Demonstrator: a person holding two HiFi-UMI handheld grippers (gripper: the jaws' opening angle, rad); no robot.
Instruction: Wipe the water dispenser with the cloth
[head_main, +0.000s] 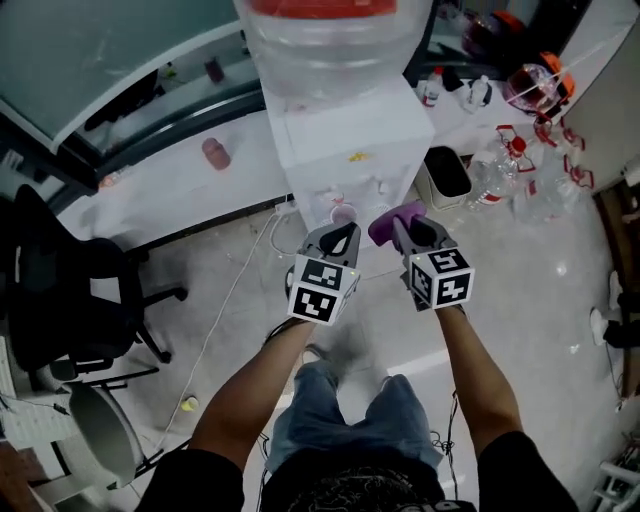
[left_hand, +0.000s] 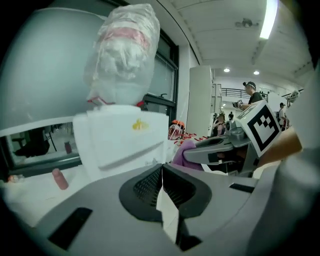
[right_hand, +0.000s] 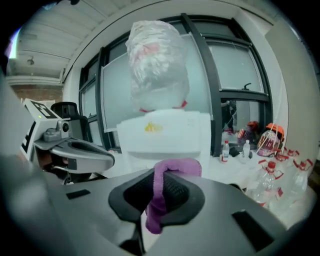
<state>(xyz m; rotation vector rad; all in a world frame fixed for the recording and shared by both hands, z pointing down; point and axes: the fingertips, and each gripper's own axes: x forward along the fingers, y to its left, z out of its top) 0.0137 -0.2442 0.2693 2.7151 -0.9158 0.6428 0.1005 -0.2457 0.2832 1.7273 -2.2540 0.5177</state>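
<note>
A white water dispenser (head_main: 350, 150) stands ahead with a plastic-wrapped bottle (head_main: 330, 40) on top; it also fills the middle of the left gripper view (left_hand: 125, 145) and the right gripper view (right_hand: 165, 135). My right gripper (head_main: 398, 222) is shut on a purple cloth (head_main: 392, 222), which hangs pinched between the jaws (right_hand: 162, 200), a short way in front of the dispenser's lower front. My left gripper (head_main: 340, 232) is beside it, shut with nothing between its jaws (left_hand: 161, 190), also near the dispenser front.
Several empty plastic bottles (head_main: 520, 170) lie on the floor at right, near a dark bin (head_main: 447, 172). A black office chair (head_main: 60, 290) stands at left. A white cable (head_main: 240, 290) trails across the floor. A long white ledge (head_main: 170, 170) runs under the window.
</note>
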